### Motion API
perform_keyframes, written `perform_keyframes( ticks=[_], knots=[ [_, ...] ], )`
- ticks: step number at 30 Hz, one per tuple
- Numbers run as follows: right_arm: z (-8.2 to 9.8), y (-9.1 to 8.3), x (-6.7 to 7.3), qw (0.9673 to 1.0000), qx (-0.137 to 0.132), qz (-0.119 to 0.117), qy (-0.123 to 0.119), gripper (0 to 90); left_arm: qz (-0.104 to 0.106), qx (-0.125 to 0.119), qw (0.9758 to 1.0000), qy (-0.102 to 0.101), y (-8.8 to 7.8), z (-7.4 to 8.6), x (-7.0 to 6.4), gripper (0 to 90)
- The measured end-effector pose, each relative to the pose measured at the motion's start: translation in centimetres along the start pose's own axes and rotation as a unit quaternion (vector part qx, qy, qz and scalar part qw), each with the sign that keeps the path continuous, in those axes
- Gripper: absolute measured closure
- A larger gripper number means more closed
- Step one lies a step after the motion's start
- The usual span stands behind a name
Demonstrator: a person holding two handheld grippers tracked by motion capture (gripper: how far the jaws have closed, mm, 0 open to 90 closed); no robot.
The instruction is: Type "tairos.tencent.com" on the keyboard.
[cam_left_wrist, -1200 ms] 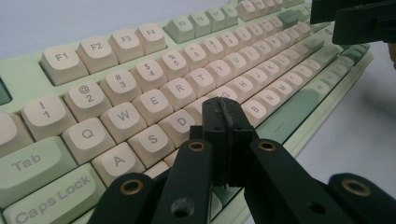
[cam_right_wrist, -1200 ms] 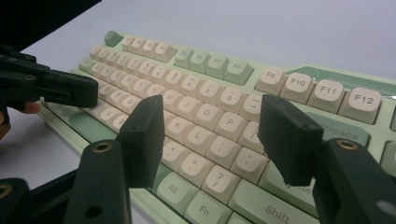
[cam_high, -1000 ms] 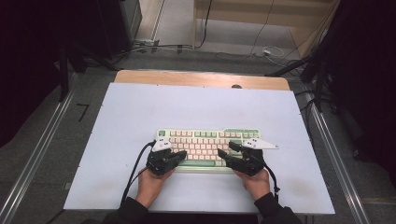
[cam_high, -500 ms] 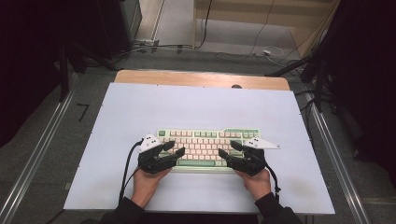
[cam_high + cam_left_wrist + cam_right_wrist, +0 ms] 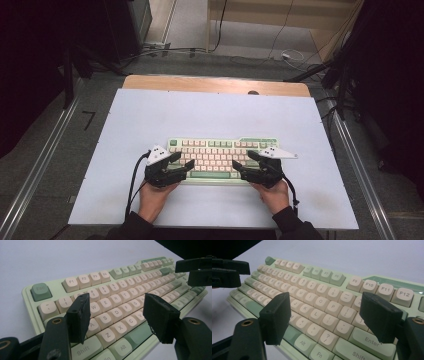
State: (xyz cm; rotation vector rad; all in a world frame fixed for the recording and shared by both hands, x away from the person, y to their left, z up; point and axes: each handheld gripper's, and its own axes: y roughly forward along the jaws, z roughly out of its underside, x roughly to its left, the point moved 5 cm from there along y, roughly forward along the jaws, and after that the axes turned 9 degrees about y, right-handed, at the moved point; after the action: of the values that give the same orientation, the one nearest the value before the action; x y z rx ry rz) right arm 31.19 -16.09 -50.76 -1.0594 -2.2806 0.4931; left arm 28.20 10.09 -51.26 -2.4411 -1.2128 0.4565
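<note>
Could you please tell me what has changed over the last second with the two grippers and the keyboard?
The left gripper has drawn slightly toward the keyboard's left end, and its jaws, shut a second ago, have just been opening; nothing is between them. The right gripper's jaws have also just been opening wider over the keys, with nothing gripped. The keyboard, the table and the right hand kept their places.

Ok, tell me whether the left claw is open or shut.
Open: the left claw has just been opening, jaws apart above the keyboard, gripping nothing.

Both tools (image 5: pixel 181 161) (image 5: pixel 241 159) over keyboard (image 5: pixel 220 150)
</note>
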Motion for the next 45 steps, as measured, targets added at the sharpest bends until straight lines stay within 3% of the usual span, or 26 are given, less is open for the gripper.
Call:
perform_keyframes(
  ticks=[5, 7, 14, 23, 45],
  knots=[
    [-0.1, 0.4, 0.3, 1.0, -0.004, -0.001, -0.001, 35.8, -0.003, -0.001, 1.0, -0.003, -0.1, 0.1, 0.2, 39.5],
    [-0.2, 0.5, 0.4, 1.0, -0.005, -0.003, -0.003, 44.5, -0.003, 0.0, 1.0, -0.003, -0.1, 0.2, 0.3, 39.0],
    [-0.6, 1.0, 0.9, 0.9999, -0.002, -0.005, -0.009, 87.3, -0.004, -0.002, 1.0, -0.004, -0.2, 0.2, 0.3, 34.6],
    [-1.2, 2.0, 1.3, 0.9998, 0.006, 0.002, -0.017, 87.4, -0.011, -0.001, 0.9999, -0.001, -0.2, 0.3, 0.3, 34.5],
    [-0.8, 4.4, 1.1, 0.9969, 0.066, 0.039, -0.017, 87.3, -0.009, 0.004, 1.0, -0.001, -0.1, 0.4, 0.4, 34.6]
  ],
)
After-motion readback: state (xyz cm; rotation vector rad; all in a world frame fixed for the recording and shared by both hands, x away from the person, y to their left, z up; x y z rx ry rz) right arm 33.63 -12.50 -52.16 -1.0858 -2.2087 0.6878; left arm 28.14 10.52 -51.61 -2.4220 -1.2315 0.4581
